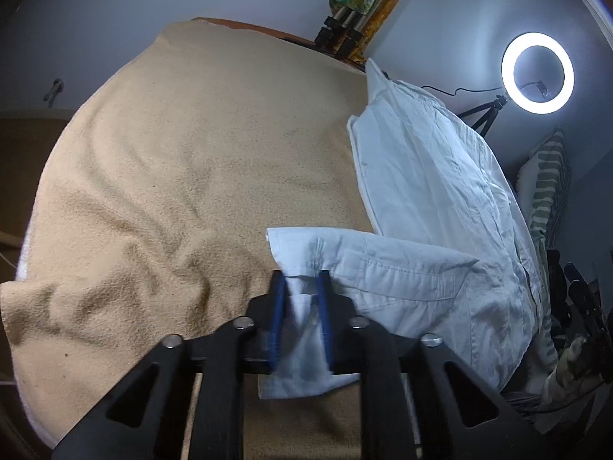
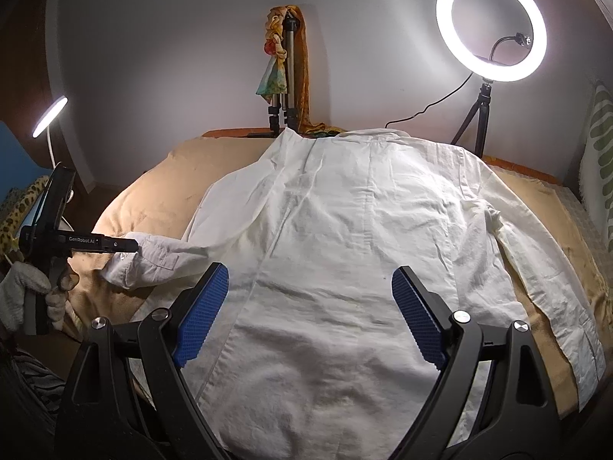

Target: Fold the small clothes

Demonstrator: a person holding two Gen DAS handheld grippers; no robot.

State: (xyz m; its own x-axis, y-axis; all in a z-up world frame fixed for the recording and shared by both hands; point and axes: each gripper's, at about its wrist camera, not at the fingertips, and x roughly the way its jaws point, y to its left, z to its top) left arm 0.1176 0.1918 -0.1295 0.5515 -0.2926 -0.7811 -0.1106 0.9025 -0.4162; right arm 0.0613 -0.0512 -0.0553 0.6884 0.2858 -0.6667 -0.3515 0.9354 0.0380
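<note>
White shirt (image 2: 345, 237) lies face-down across tan towel (image 1: 172, 176). Left gripper (image 1: 302, 283) pinches the cuff (image 1: 306, 264), likely for folding the sleeve inward. Right gripper (image 2: 310, 306) hovers wide open, empty, over the hem.

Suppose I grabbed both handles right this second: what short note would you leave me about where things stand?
Left claw: shut on the cuff of the shirt's left sleeve, at the shirt's left side.
Right claw: open, empty, hovering over the lower middle of the white shirt.
The shirt lies spread flat on the tan towel; its right sleeve lies stretched out along the right edge.
Done: left cuff gripped; no fold is visible yet.
Left: probably bring the left sleeve across the body, then the right sleeve, then fold the body up.
</note>
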